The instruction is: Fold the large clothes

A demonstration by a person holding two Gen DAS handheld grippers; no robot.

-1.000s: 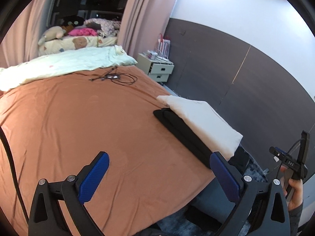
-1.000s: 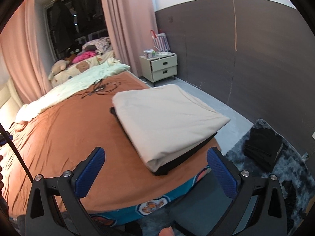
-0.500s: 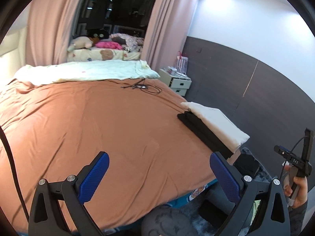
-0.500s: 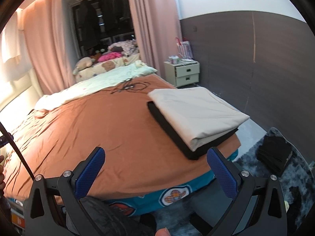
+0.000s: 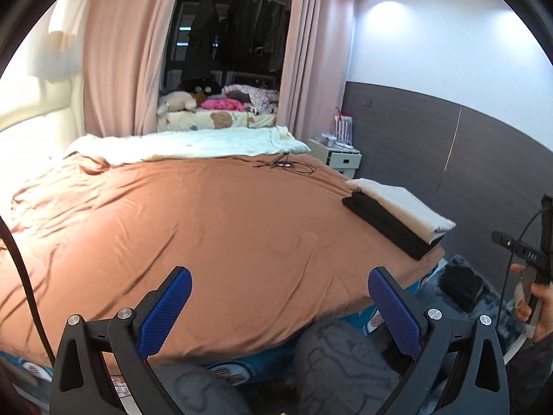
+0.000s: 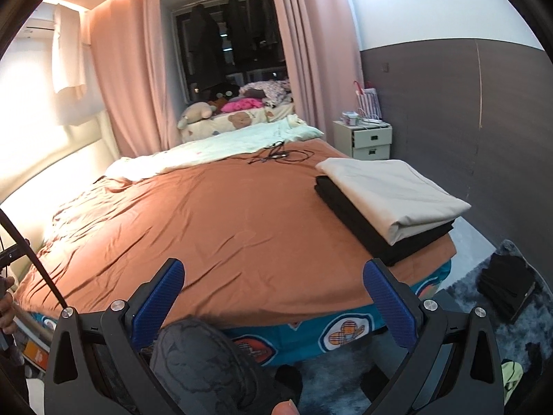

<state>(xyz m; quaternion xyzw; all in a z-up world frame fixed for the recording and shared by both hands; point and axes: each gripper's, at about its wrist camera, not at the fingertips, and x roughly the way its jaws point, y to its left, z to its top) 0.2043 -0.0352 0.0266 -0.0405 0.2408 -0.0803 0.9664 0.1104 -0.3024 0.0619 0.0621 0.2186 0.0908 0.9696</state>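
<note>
Both your left gripper [image 5: 276, 311] and right gripper [image 6: 273, 302] hang spread and empty; the cream folded cloth [image 6: 390, 192] on the black folded garment [image 6: 373, 230] at the bed's [image 6: 224, 228] right corner looks soft, probably light, so pinch a folded edge

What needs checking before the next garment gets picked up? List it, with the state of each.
1. Left tongs open and holding nothing: ok.
2. Right tongs open and holding nothing: ok.
3. Folded cream garment lying flat on the folded black garment: ok.
4. Stack fully supported on the bed: not ok, it sits right at the corner, its near end at the edge.
5. Bare folding area on the brown sheet: ok, though a tangle of cables lies at the far side.
6. Next garment to fold: cannot tell; a dark pile lies on the rug, whether it is clothing is unclear.
</note>
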